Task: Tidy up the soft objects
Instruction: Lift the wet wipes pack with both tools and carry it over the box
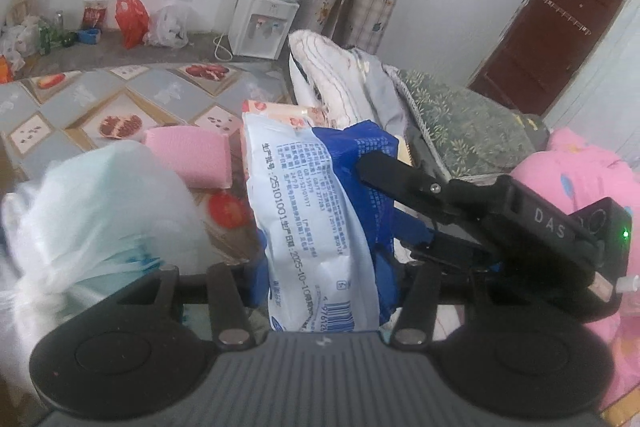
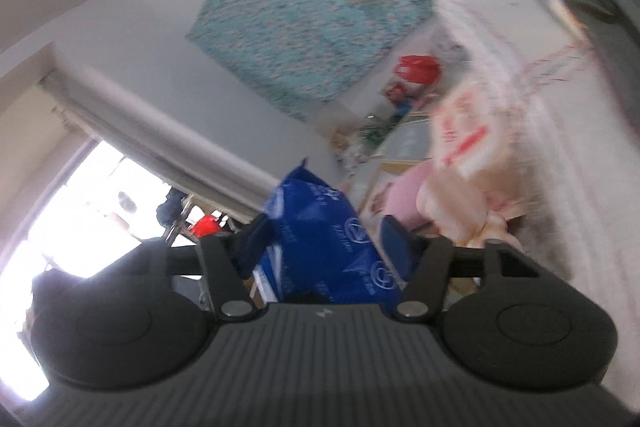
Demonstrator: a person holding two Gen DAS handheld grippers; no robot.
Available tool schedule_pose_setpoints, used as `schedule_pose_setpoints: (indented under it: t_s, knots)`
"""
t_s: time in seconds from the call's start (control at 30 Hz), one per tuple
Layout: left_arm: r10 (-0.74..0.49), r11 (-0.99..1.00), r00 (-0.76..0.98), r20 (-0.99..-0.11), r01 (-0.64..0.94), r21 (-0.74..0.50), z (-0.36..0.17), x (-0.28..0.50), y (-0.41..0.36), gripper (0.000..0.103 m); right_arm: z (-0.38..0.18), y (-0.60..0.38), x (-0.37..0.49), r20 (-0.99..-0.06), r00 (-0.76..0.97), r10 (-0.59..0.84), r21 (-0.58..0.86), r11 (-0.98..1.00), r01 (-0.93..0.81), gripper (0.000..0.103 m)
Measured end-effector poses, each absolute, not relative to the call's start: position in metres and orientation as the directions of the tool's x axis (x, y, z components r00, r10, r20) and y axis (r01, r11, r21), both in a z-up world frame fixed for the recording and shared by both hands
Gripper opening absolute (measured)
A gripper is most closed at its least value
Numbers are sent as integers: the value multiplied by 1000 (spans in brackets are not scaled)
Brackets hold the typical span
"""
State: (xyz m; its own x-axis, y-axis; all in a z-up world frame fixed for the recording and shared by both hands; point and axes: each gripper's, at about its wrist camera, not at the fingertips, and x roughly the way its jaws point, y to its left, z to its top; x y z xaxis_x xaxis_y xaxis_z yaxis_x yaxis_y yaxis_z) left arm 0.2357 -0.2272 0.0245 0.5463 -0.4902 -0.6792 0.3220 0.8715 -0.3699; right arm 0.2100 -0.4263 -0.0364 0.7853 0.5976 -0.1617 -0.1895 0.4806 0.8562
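Going from left to right in the left wrist view, a bulging white plastic bag (image 1: 92, 203) sits loose on the desk (image 1: 80, 95), with a pink sponge (image 1: 192, 155) just behind it, so most of the sorting looks undone. The blue and white packet (image 1: 316, 227) is the thing in hand: it stands nearly upright between the jaws of the left tool (image 1: 320, 279), which is about half closed and pressed on it. Its long axis runs up and away from the camera, barcode end low, top tilted slightly left. The right tool (image 1: 384, 171) clamps the packet's blue side from the right, also half closed. No bin for the soft things is visible.
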Motion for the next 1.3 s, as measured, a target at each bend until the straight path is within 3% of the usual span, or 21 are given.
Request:
schedule_pose_setpoints:
  t_s: [0.3, 0.63, 1.03, 1.3]
  knots:
    - [-514, 858, 617, -596, 351, -376, 71, 184, -159, 53, 32, -372, 173, -103, 752, 651, 799, 504, -327, 53]
    - [-452, 887, 689, -566, 277, -370, 96, 143, -68, 53, 85, -275, 163, -114, 655, 747, 772, 482, -415, 53]
    - [-314, 926, 714, -626, 85, -367, 88, 137, 58, 54, 113, -117, 208, -267, 444, 855, 777, 464, -425, 56]
    - [-244, 914, 636, -732, -102, -393, 44, 175, 153, 54, 83, -7, 263, -434, 293, 852, 805, 513, -297, 57]
